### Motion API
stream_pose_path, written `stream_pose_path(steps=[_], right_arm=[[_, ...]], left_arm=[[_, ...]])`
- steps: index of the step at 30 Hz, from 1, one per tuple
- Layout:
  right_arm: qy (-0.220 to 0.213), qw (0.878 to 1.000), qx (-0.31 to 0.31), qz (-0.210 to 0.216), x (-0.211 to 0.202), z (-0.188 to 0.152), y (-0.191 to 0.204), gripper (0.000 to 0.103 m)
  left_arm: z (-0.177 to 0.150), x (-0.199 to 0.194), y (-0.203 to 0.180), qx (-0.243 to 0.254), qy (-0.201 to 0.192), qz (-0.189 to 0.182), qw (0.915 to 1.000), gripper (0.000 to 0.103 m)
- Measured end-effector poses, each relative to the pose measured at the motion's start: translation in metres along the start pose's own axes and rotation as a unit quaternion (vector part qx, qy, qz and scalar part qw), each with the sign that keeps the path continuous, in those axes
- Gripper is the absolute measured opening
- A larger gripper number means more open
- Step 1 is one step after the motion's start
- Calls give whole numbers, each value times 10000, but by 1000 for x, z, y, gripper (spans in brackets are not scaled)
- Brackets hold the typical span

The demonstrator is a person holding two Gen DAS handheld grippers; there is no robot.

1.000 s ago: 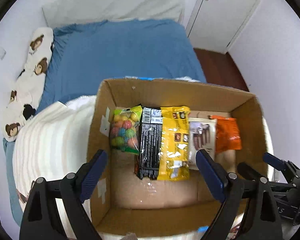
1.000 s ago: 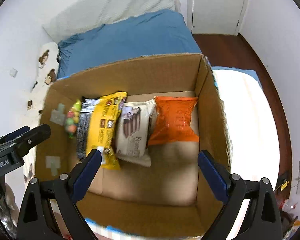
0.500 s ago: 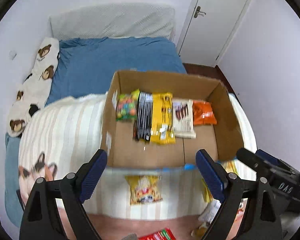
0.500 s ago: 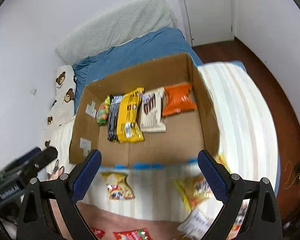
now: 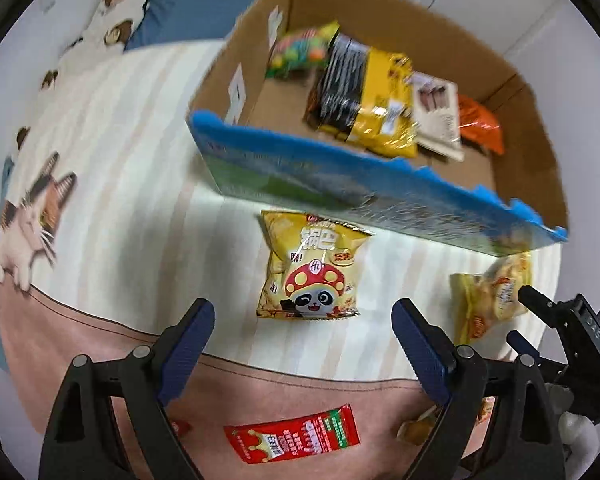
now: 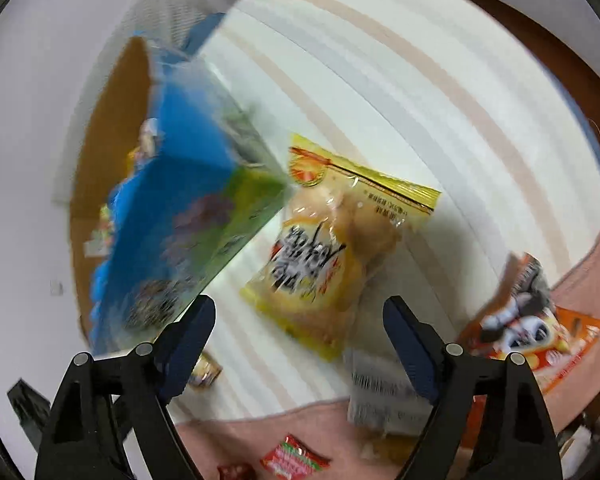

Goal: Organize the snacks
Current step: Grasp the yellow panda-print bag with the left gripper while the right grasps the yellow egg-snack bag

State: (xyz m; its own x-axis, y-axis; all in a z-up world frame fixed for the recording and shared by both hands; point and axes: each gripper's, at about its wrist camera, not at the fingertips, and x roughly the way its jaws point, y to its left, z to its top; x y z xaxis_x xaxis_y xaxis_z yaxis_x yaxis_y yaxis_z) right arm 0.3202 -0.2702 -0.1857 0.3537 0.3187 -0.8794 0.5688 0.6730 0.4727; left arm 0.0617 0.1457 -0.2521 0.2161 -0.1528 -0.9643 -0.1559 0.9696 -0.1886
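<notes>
Right wrist view: blue-printed cardboard box point(image 6: 172, 216) at left is motion-blurred, its contents unreadable. Orange snack packet point(image 6: 540, 320) at right is partly hidden behind a gripper finger.

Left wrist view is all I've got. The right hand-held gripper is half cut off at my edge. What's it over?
Observer: A yellow bun bag next to the box corner. The right hand-held gripper points at it, and the bag's near corner sits between the fingers.
Operator: Jaws?
Observer: Open. They have just been closing, but the pads touch nothing yet.
Operator: Anything further right that I can't see?
Observer: An orange panda-print bag lying on the pink border of the blanket.
</notes>
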Motion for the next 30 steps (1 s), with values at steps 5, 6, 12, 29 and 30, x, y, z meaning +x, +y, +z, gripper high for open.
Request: stream_pose_path(steps=[5,6,12,29,30], right_arm=[[89,9994,273,-181,35,10,-3,66],[82,9993,182,-322,39,10,-2,65],[361,9873,-1279,-874,40,-10,26,57],[1800,8913,-3976,-1232,84,-148,82,51],[1772,8911,-3991,-1238,85,-151,82,52]], left_arm=[[10,31,-3,-130,322,-76,9994,91],[12,38,-4,-151,403,-78,9990,91],[19,72,-15,3,708,-56,9975,91],[-66,76,7,577,908,297,9938,63],[-74,76,13,549,946,321,9935,63]])
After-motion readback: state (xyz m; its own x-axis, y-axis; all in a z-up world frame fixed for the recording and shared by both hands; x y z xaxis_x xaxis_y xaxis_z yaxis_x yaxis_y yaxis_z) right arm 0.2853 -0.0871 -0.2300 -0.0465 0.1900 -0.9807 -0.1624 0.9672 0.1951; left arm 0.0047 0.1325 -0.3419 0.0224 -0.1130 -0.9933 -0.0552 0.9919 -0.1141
